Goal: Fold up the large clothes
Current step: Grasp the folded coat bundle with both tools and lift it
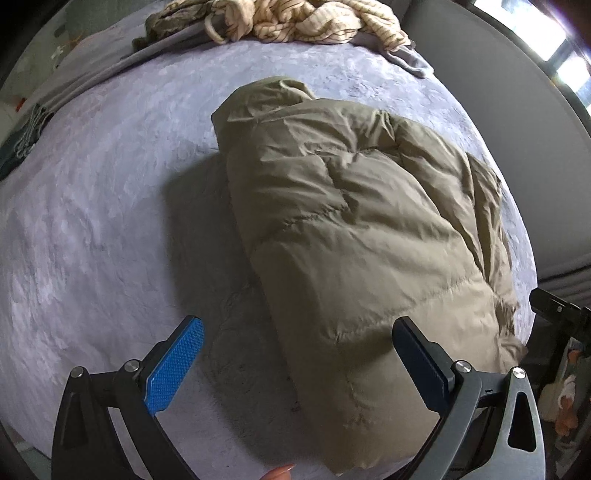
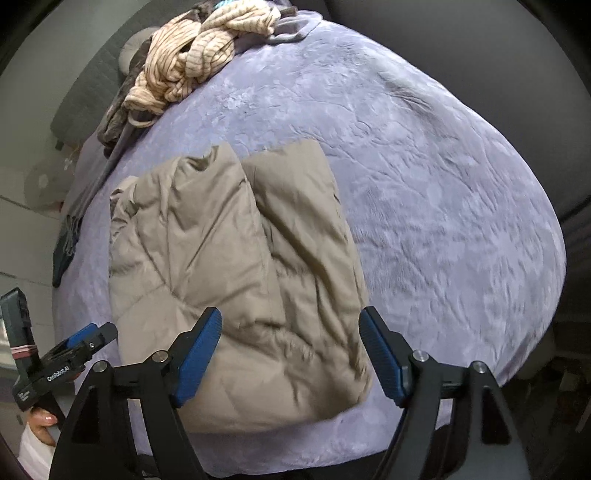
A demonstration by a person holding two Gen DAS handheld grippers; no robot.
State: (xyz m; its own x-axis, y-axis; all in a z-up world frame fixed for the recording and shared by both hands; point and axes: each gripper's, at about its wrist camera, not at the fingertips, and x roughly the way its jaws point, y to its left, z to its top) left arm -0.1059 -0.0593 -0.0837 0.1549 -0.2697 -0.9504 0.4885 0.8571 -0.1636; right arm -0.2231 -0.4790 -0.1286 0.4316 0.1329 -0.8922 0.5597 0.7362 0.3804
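Note:
An olive-tan puffer jacket [image 1: 362, 229] lies folded into a long bundle on the lavender bed cover [image 1: 96, 206]. It also shows in the right wrist view [image 2: 236, 266], with two folded halves side by side. My left gripper [image 1: 297, 328] is open and empty, hovering just above the jacket's near end. My right gripper [image 2: 291, 325] is open and empty above the jacket's near edge. The left gripper [image 2: 86, 338] also shows at the lower left of the right wrist view.
A cream striped garment [image 1: 295, 18] lies crumpled with darker clothes at the far end of the bed; it also shows in the right wrist view [image 2: 192, 55]. A dark fringed cloth [image 2: 64, 251] hangs off the bed's left edge. The bed cover [image 2: 443, 206] stretches out right of the jacket.

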